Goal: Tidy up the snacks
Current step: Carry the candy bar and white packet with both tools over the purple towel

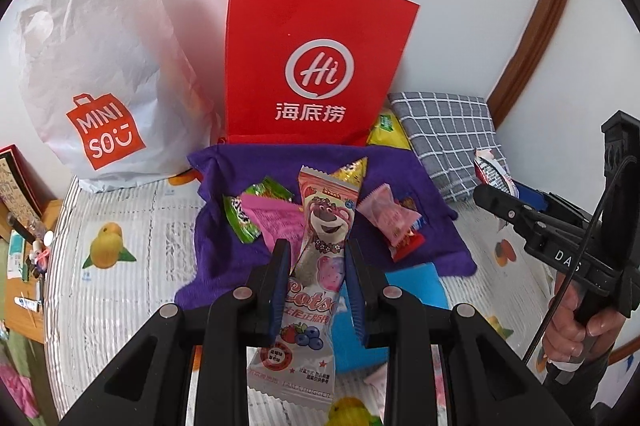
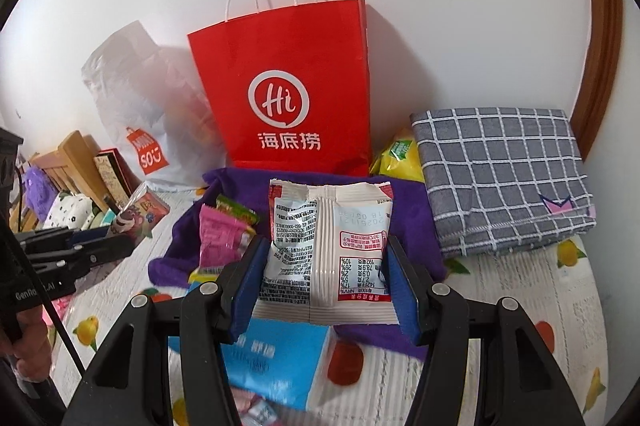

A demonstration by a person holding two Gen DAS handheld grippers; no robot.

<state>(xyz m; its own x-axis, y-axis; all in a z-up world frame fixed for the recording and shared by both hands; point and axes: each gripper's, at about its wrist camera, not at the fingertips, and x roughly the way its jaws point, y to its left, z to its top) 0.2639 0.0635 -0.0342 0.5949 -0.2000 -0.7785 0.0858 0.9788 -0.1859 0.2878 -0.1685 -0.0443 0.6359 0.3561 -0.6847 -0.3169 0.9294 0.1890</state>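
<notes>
Both wrist cameras sit close above the bed, angled downward toward the far wall; each frames the red paper bag (image 1: 316,58) (image 2: 288,90) (shared ground).

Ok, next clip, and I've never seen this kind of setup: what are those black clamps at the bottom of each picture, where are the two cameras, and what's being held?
No robot here: a person carries a handheld two-finger gripper in each hand. Each picture comes from a fisheye camera on one gripper, looking forward along its fingers.

In the left view, the left gripper is shut on a long pink bear-print snack packet. In the right view, the right gripper is shut on a white snack pouch, its printed back showing.

Ahead lies a purple cloth with more small wrapped snacks. Behind it, against the wall, stand a red paper bag and a white Miniso bag; a folded grey checked cloth lies to the right.
</notes>
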